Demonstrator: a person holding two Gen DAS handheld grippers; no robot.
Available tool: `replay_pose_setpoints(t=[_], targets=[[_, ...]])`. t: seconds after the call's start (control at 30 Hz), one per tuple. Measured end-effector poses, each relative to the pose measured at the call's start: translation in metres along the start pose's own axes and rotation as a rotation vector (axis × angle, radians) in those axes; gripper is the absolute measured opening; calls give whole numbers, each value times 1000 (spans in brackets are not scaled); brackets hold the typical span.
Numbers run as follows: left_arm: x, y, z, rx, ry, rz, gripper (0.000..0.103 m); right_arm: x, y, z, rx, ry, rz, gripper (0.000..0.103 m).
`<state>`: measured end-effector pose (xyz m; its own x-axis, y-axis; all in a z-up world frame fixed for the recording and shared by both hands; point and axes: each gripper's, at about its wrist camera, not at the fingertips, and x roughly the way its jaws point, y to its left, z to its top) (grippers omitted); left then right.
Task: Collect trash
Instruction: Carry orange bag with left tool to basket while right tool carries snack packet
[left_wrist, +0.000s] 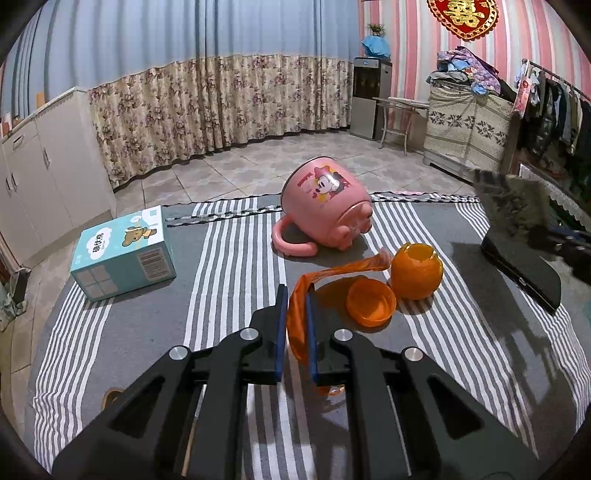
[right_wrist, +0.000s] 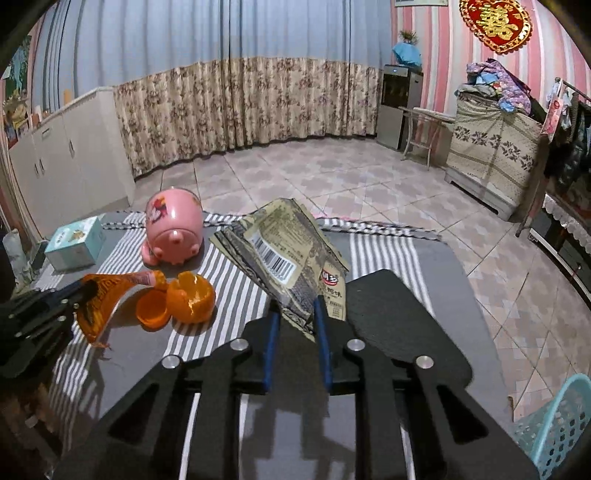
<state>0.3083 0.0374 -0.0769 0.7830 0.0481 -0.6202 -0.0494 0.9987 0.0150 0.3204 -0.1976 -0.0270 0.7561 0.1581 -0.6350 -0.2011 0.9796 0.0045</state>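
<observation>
1. Orange plastic is what our left gripper (left_wrist: 296, 295) has clamped: an orange snack wrapper (left_wrist: 299, 317) sits pinched between its blue pads, one end curling up and away toward the pink cartoon mug (left_wrist: 325, 206) that lies tipped on its side.
2. Our right gripper (right_wrist: 295, 308) is clenched on a beige snack packet (right_wrist: 284, 251) with a barcode; the packet's long axis runs away from the jaws and leans toward the mug, and it looks clear of the black tray (right_wrist: 391, 321).
3. Taking the mug as our mark: a hollowed orange peel (left_wrist: 417, 273) and an orange plastic cap (left_wrist: 371, 302) lie touching each other just on the near side of it, and a teal tissue box (left_wrist: 123, 254) sits well off to its left, all on the striped cloth (left_wrist: 229, 266).
4. We judge both hands full, so the next move turns on the teal basket (right_wrist: 557, 421), which shows low at the right edge of the right wrist view, off the table on the side far from the mug.
5. Our right hand seems nearer the basket, so it should probably drop first.
</observation>
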Motion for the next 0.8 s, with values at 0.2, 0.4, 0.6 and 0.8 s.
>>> replay_pose_setpoints(t=[0.2, 0.4, 0.6, 0.8], targets=[[-1, 0, 0, 3, -2, -1, 8, -36, -13, -17, 17, -26, -12, 19], [-5, -10, -2, 46, -18, -7, 7, -66, -29, -47, 11, -12, -46, 19], [-14, -22, 1, 77, -7, -1, 7, -89, -49, -73, 19, 1, -71, 19], [-52, -45, 2, 147, -58, 0, 7, -114, -78, -86, 55, -22, -94, 19]])
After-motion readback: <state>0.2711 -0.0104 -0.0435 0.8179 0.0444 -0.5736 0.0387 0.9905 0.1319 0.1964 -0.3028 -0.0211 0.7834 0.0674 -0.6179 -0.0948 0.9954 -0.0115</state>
